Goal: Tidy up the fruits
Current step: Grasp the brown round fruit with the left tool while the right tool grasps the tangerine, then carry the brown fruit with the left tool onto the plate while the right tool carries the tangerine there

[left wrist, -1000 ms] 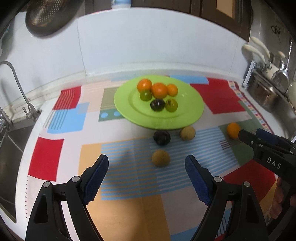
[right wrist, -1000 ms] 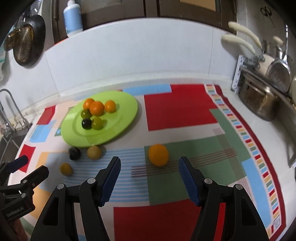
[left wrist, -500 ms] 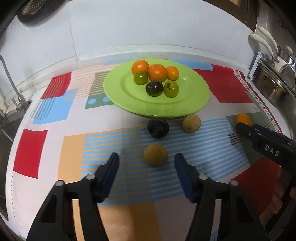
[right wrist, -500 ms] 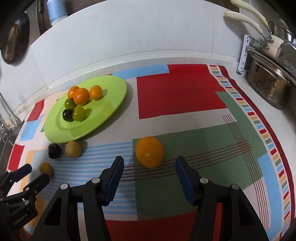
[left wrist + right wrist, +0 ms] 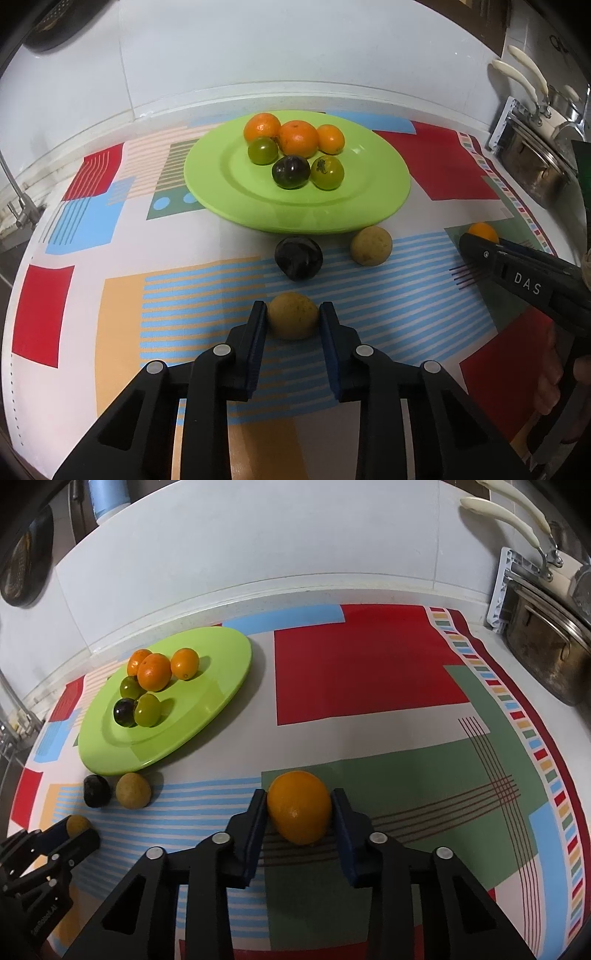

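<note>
**Both tongs closing on loose fruit in front of the plate**

The desk [image 5: 369, 572] is carrying a patterned cloth [image 5: 369, 664] that is covering most of its surface. A steel pot [image 5: 546, 653] is standing at the right edge of the desk, off the cloth.

The green plate [image 5: 258, 206] is sitting on the far half of the cloth. It is holding six fruits grouped together toward its far side: three oranges [image 5: 298, 138] at the back, then two green fruits [image 5: 327, 172] and one dark fruit [image 5: 291, 171] in front of them.

The right tongs [image 5: 299, 805] are bracketing the loose orange [image 5: 299, 806], which is resting on the green patch of the cloth, well to the right of the plate. The left pad is touching the fruit; whether the right pad is touching cannot be told.

The left tongs [image 5: 293, 321] are narrowed around a tan fruit [image 5: 293, 320] that is lying on the blue-striped patch in front of the plate. Both blue pads are pressing against its sides.

A second tan fruit [image 5: 371, 245] and a dark plum [image 5: 298, 257] are lying side by side just beside the near rim of the plate, not touching each other.
</note>
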### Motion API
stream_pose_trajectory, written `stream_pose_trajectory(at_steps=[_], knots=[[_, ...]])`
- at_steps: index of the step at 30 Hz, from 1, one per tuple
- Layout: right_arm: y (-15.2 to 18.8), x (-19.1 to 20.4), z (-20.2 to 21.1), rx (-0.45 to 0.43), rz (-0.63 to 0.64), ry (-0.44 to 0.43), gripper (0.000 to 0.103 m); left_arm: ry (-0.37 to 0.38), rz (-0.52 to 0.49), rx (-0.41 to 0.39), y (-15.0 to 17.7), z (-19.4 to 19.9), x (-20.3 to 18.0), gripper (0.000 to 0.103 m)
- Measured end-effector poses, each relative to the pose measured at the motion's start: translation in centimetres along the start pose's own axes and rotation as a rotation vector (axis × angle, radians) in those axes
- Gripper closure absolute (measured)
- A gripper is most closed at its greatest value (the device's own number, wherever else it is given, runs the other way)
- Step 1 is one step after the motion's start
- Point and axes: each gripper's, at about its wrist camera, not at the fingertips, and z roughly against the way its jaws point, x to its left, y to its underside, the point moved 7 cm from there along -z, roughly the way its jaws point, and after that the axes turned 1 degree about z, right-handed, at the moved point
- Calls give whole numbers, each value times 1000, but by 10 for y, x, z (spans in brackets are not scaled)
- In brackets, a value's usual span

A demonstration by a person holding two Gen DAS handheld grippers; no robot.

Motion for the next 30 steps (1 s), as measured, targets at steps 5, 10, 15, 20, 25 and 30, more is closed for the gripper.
stream_pose_trajectory(at_steps=[5, 10, 15, 20, 25, 30], knots=[[2, 4, 4, -1, 12, -21, 69, 12, -9, -8, -1, 3, 0, 74], [6, 18, 19, -10, 39, -53, 69, 28, -7, -31, -4, 14, 0, 74], [7, 32, 36, -23, 55, -90, 69, 48, -17, -53, -5, 28, -1, 74], [9, 45, 53, -41, 72, -118, 69, 67, -27, -79, -7, 43, -1, 74], [9, 57, 73, -66, 85, -135, 69, 85, -32, -104, -8, 59, 0, 74], [9, 67, 89, -86, 98, -144, 69, 104, -38, -132, -10, 75, 2, 74]])
